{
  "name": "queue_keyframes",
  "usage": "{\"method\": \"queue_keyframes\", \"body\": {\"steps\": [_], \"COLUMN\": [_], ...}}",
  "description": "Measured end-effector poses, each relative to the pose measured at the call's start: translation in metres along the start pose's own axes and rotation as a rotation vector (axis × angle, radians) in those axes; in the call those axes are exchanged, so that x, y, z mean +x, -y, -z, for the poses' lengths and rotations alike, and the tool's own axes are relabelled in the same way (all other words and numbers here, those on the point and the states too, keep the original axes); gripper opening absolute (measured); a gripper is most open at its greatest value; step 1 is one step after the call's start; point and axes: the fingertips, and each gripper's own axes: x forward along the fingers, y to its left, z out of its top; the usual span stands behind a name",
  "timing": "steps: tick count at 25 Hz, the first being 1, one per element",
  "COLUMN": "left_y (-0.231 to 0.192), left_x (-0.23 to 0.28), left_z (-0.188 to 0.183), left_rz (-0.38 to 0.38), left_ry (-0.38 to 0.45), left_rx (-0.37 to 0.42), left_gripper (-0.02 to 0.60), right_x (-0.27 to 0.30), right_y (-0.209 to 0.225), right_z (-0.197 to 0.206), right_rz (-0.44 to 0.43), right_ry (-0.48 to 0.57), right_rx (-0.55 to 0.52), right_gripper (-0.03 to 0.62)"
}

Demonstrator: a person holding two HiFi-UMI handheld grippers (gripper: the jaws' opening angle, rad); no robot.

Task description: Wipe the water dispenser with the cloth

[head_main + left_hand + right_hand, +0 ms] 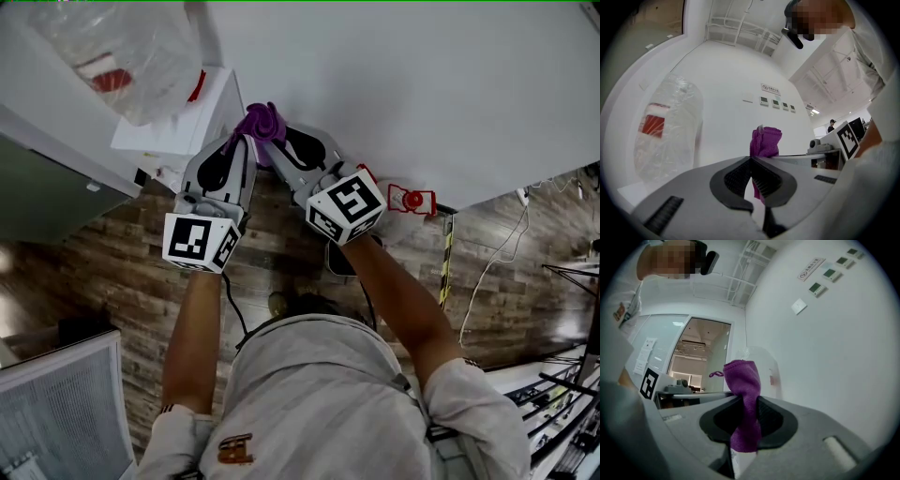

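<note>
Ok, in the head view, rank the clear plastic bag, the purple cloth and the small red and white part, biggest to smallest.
1. clear plastic bag, by far the largest.
2. purple cloth, partly hidden by the jaws.
3. red and white part, only a little smaller than the cloth's visible bunch.

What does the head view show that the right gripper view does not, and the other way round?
Only the head view: the wood floor, the person's arms and a red fitting. Only the right gripper view: a doorway, the wall panels, and the right gripper with its fingers shut on the cloth. Both: the purple cloth, the plastic bag and the cube of the left gripper.
</note>
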Motion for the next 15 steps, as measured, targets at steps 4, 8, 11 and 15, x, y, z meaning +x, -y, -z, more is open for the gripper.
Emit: {"method": "queue_keyframes", "body": {"steps": [4, 8, 11, 15], "left_y": [-0.0031, -0.0011, 0.0002, 0.0002], "left_x": [0.0032, 0.0000, -0.0024, 0.0005], "left_z": [-0.0010, -0.0049, -0.0066, -0.0073], "left_rz": [-0.003, -0.001, -0.001, -0.001], "left_ry": [0.000, 0.008, 0.008, 0.007], "left_rx": [-0.001, 0.000, 0.001, 0.004], "left_gripper": [-0.002, -0.002, -0.002, -0.002], "right_x": [0.0042, 0.0037, 0.0020, 0.0027], "right_y": [0.0027, -0.0001, -0.0020, 0.0017], "right_z": [-0.0023, -0.0055, -0.0073, -0.0083], "right_rz": [-0.005, -0.008, -0.010, -0.011], "right_ry": [0.002, 0.003, 0.004, 0.003], "right_rx": [-0.002, -0.008, -0.007, -0.005], "right_gripper": [0.089, 0.089, 0.089, 0.089]}}
